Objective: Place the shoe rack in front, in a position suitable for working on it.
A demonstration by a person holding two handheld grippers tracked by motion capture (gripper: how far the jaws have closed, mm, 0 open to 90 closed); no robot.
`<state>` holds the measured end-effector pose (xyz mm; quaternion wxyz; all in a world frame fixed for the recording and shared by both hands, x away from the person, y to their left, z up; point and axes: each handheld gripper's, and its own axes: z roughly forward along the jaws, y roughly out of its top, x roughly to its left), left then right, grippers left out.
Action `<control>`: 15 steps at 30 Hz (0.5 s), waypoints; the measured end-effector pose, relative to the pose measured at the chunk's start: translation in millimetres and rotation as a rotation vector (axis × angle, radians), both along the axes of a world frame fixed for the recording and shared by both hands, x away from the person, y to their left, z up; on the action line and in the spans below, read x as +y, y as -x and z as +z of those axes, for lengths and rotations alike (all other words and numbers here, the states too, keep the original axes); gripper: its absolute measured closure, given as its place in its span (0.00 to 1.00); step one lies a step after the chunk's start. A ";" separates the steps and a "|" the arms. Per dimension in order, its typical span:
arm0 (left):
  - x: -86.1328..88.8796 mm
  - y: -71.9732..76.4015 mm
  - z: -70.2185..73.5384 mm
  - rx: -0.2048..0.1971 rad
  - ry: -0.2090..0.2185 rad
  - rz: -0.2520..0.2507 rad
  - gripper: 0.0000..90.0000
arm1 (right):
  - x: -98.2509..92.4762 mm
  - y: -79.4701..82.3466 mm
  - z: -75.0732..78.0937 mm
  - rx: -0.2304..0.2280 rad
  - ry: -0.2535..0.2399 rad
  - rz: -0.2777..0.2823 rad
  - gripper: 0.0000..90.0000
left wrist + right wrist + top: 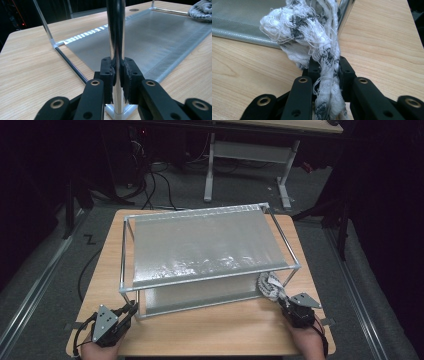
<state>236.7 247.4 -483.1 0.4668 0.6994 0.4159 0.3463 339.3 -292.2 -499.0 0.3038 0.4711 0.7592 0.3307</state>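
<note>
That frayed white-and-grey rag (307, 32) sits at the rack's near right corner, pinched tight in your right hand-held gripper (327, 68). Your left hand-held gripper (118, 72) is clamped on the rack's chrome corner post (116, 30), on the wooden tabletop (220, 327).

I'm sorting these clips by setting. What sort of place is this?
Probably a lab or workshop, not a home: a wooden table on grey carpet, a height-adjustable desk behind it, and loose cables across the floor in a dark room.
</note>
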 end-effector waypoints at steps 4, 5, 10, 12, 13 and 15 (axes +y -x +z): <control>3.4 -2.5 -1.6 0.005 0.012 0.014 0.89 | -0.1 0.2 0.0 -0.001 0.002 0.007 0.86; 4.7 -3.0 -1.4 0.007 0.011 0.022 0.89 | 0.1 0.3 0.2 -0.002 0.003 0.009 0.86; 11.2 -4.4 -1.7 0.007 0.017 0.047 0.89 | -2.1 0.8 1.3 -0.010 0.009 0.005 0.86; 12.3 -4.6 -1.6 0.007 0.018 0.050 0.89 | -3.8 0.8 1.5 -0.012 0.008 -0.001 0.86; 13.5 -4.8 -1.7 0.006 0.018 0.057 0.89 | -5.8 0.8 1.7 -0.012 0.008 -0.009 0.86; 16.3 -5.2 -1.6 0.007 0.018 0.062 0.89 | -12.3 0.8 2.4 -0.016 0.011 -0.036 0.86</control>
